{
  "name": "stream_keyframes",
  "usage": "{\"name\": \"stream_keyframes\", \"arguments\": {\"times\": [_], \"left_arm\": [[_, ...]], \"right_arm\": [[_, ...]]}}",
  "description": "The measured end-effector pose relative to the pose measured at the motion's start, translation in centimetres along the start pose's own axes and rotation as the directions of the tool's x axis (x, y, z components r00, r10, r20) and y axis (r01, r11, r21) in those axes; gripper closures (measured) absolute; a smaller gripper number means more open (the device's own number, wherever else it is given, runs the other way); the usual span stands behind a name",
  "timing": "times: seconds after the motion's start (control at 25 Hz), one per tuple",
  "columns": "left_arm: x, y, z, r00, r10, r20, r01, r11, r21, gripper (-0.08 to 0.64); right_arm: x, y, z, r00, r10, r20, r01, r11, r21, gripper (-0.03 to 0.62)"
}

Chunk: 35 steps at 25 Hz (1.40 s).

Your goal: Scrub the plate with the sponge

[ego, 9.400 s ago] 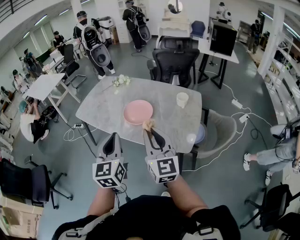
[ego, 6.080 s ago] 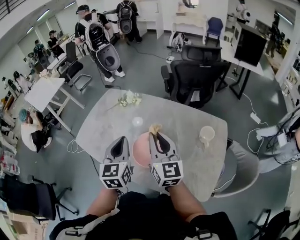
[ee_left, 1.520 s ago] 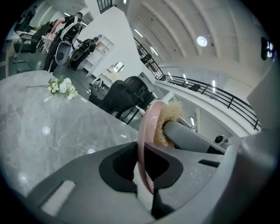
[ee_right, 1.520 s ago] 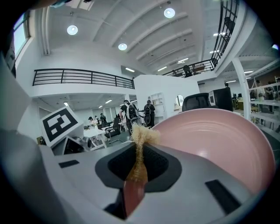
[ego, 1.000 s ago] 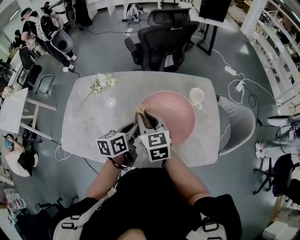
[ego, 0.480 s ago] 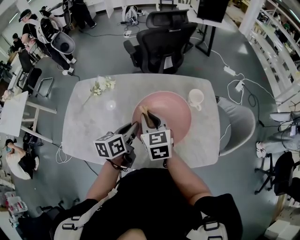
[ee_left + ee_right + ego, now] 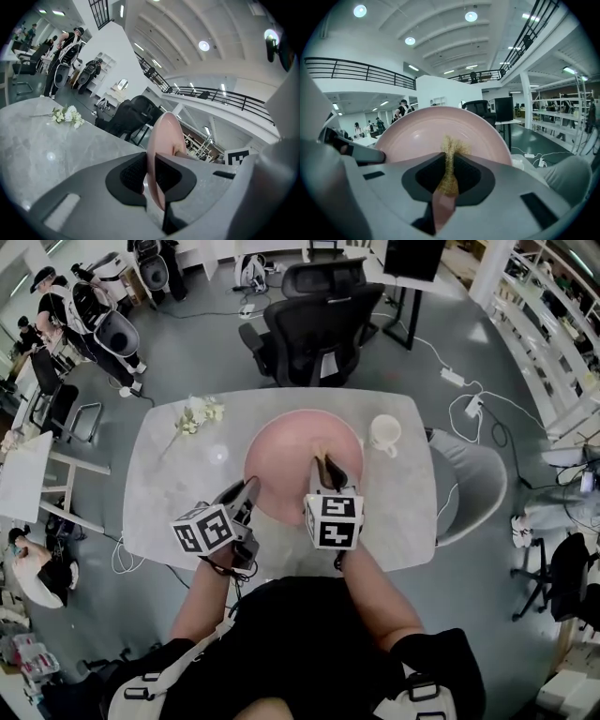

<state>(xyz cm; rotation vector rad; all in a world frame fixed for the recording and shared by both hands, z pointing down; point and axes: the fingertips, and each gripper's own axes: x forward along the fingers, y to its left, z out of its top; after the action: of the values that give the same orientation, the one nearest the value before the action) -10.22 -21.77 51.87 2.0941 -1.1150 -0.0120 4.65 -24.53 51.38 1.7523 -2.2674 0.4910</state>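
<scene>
— What can't we make out here?

— Starting at the left, the head view shows the flowers (image 7: pixel 195 414) lying on the surface (image 7: pixel 164 493). The left gripper (image 7: pixel 244 493) reaches the left rim of the plate (image 7: pixel 291 451), but its tips blend into the rim there. Its own view settles it: the left gripper (image 7: pixel 149 171) has its jaws clamped tight on the plate (image 7: pixel 165 133). We see the plate edge-on there, so its face is hidden from that side.

— Does the plate sit flat?

— We cannot tell whether it touches the surface anywhere. Its near edge is covered by the right gripper (image 7: pixel 328 470) and that gripper's marker cube.

— And the sponge?

— From above, only a tan tuft of the sponge (image 7: pixel 320 457) pokes past the tips, over the middle of the plate. In its own view the right gripper (image 7: pixel 449 176) is pinched down on the sponge (image 7: pixel 450 161), which is squeezed thin between the jaws. The frayed top shows in front of the plate (image 7: pixel 417 136), and we cannot tell whether it touches. The cup (image 7: pixel 384 434) stands near the plate's right rim.

— What has changed?

— Half a second ago the right gripper sat close beside the left one, over the plate's left part. Now it is over the centre, apart from the left gripper. The left gripper keeps its hold on the left rim. Nine seconds back both grippers hung short of the surface, with the plate untouched and the sponge already held.
</scene>
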Motion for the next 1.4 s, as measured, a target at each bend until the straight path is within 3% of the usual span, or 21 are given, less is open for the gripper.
{"name": "stream_keyframes", "arguments": {"times": [0.24, 0.6, 0.88, 1.2, 1.4], "left_arm": [[-0.5, 0.1, 1.0, 0.999, 0.018, 0.028, -0.019, 0.999, 0.029, 0.526], [-0.1, -0.9, 0.3, 1.000, 0.006, 0.001, -0.006, 0.997, 0.083, 0.526], [-0.3, -1.6, -0.1, 1.000, -0.008, -0.017, 0.011, 0.984, 0.180, 0.526], [-0.1, -2.3, -1.7, 0.997, -0.047, -0.064, 0.057, 0.986, 0.159, 0.526], [0.4, -2.6, -2.6, 0.995, -0.035, -0.097, 0.053, 0.981, 0.185, 0.525]], "right_arm": [[-1.0, -4.0, -0.9, 0.993, -0.115, -0.038, 0.120, 0.982, 0.143, 0.540], [-1.3, -5.4, -1.8, 0.983, -0.166, -0.084, 0.178, 0.972, 0.156, 0.540], [-1.1, -6.0, -1.3, 0.981, -0.180, -0.077, 0.190, 0.967, 0.168, 0.540], [-1.4, -5.1, 2.5, 0.976, -0.193, 0.099, 0.192, 0.981, 0.023, 0.540], [-0.3, -2.3, 3.2, 0.986, -0.119, 0.113, 0.129, 0.988, -0.089, 0.540]]}}
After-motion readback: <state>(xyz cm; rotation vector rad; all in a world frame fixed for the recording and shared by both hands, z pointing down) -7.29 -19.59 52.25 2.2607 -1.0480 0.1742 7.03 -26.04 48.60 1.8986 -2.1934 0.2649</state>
